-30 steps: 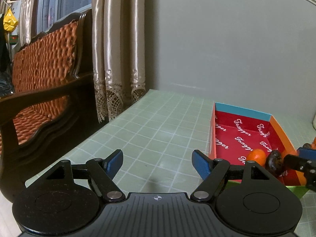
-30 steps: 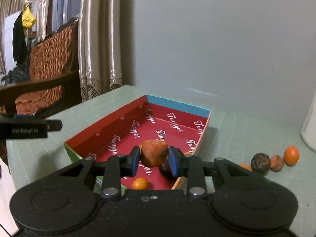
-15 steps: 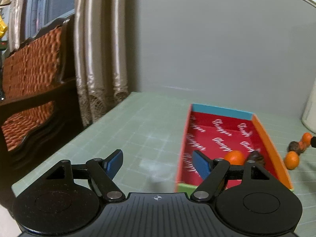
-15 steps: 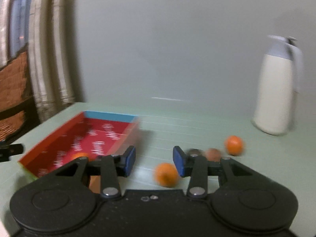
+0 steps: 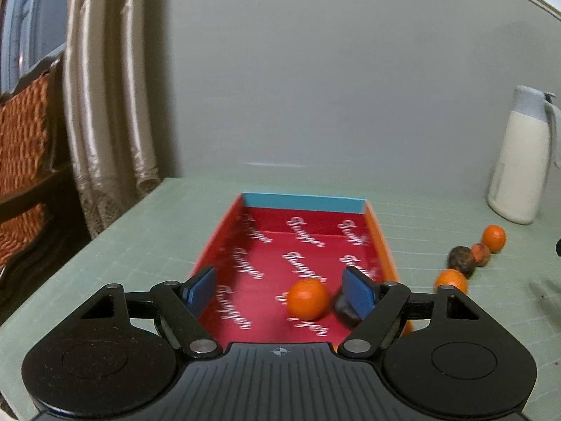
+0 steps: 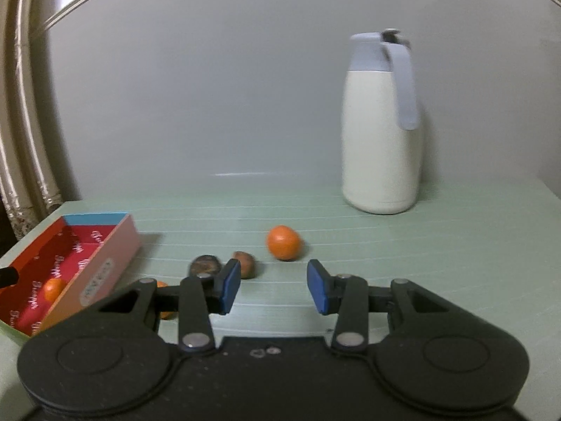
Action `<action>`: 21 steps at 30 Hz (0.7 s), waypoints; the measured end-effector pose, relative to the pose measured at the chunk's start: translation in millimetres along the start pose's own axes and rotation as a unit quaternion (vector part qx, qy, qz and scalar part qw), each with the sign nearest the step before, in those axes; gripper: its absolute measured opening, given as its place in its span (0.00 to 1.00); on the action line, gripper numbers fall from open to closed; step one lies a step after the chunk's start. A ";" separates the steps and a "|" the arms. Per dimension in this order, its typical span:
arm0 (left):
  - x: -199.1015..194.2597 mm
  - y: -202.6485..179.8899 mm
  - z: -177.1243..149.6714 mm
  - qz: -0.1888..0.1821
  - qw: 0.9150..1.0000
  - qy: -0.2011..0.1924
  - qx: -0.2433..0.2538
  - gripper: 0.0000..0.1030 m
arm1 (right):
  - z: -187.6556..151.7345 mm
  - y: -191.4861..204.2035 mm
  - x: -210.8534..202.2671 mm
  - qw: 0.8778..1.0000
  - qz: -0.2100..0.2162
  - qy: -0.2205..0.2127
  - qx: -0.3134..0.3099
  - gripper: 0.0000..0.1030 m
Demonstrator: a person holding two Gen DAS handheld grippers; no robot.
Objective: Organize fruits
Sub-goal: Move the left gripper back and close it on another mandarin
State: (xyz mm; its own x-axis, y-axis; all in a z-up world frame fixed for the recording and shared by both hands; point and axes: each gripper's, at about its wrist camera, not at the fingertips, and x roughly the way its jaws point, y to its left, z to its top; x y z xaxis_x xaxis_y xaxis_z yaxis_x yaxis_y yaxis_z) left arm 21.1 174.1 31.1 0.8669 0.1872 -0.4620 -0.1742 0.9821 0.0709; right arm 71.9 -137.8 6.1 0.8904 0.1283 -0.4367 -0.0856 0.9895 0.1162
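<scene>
Fruits are split between the red printed box (image 5: 308, 242) and the green mat (image 6: 385, 252). In the box, two pieces are seen from the left wrist view: one orange (image 5: 308, 298) and one dark fruit (image 5: 342, 310) just beside it, partly hidden behind a blue pad. On the mat, four are counted — an orange nearest the box (image 5: 450, 280), a dark mottled fruit (image 6: 205, 265), a reddish-brown fruit (image 6: 245, 263) and a far orange (image 6: 283, 242). One white jug (image 6: 380, 122) stands well apart near the wall.

The left gripper (image 5: 280, 291) is held released over the box, nothing pressed between its pads. The right gripper (image 6: 273, 289) is parted as well, empty, aimed at the gap between the reddish-brown fruit and the far orange.

Risks, as judged:
- Round fruit may be nudged and rolled by a pad arriving off-centre — the line of three sits close together, so a neighbour may be knocked.
- The near orange is partly hidden behind the right gripper's left finger and could be missed.
- The light box may be shifted if its wall is struck.
</scene>
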 end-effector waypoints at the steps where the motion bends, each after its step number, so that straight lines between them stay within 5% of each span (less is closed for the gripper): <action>1: 0.2 -4.4 0.4 -0.002 1.000 0.000 0.002 0.76 | 0.2 -5.0 -1.2 1.000 -0.002 -0.001 0.004 0.40; 21: 3.1 -78.2 4.3 -0.046 0.998 -0.002 0.033 0.76 | -4.8 -62.9 -15.1 0.999 -0.038 -0.008 0.030 0.40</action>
State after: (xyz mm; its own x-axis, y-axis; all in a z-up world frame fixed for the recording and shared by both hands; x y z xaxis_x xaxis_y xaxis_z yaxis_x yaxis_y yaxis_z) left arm 39.5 98.0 28.0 0.8797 0.0959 -0.4658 -0.0626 0.9943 0.0864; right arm 61.7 -201.7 1.2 0.9000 0.0520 -0.4328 0.0086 0.9905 0.1370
